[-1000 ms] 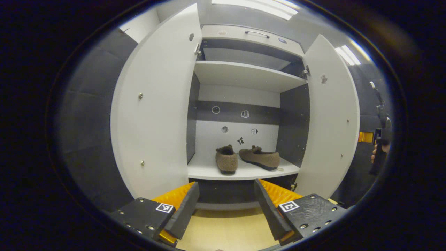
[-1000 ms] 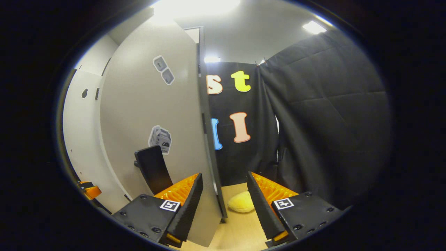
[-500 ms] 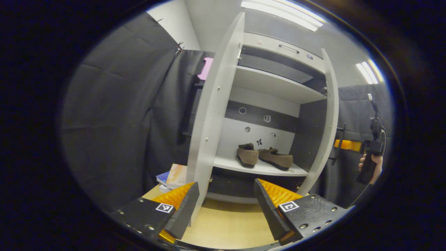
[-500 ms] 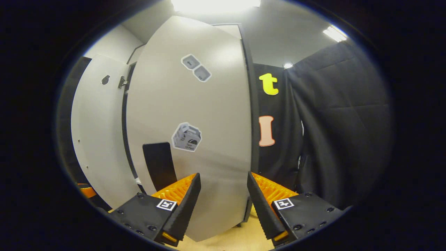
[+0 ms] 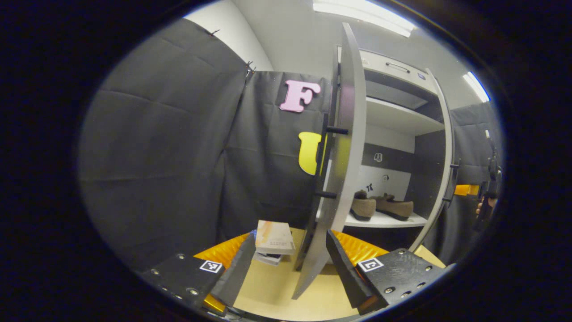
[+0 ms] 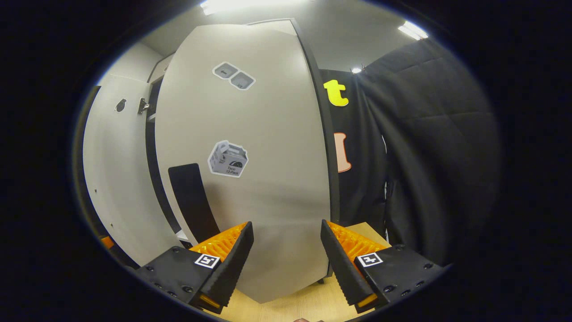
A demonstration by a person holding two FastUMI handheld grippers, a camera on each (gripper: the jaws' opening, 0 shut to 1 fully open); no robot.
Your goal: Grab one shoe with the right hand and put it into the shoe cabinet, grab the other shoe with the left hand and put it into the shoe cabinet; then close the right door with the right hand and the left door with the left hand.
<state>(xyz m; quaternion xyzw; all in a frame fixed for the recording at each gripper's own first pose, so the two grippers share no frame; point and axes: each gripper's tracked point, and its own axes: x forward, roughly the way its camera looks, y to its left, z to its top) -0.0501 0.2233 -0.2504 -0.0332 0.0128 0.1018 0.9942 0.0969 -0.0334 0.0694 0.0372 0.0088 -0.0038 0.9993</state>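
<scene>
Left gripper view: left gripper (image 5: 286,264) fingers wide apart, holding nothing. The left door (image 5: 342,156) stands edge-on just ahead, its lower edge falling in the gap between the fingers, nearer the right-hand finger; cannot tell whether it touches. Its black bar handle (image 5: 322,165) runs along the face to the left of that edge. Past the door, beyond the right-hand finger, the shoe cabinet (image 5: 402,120) is open; both brown shoes (image 5: 382,206) sit side by side on the lower shelf (image 5: 384,220). A stack of books (image 5: 273,241) lies on the floor just beyond the left-hand finger. Farther off right, the other gripper and the hand holding it show past the right door's edge (image 5: 447,170). Right gripper view: right gripper (image 6: 286,264) fingers also apart, empty. The outer face of the right door (image 6: 250,170) stands straight ahead across the gap, close up; contact not clear. Black handle (image 6: 192,201) just beyond the left-hand finger, a box sticker (image 6: 228,158) above it. Judgement: shoes are stowed, so the step in hand is closing the right door. Next move calls for a steady push on the panel until it seats, fingers clear of the closing edge; then the left gripper must get onto the left door's outer face, not its edge, and swing it shut.
</scene>
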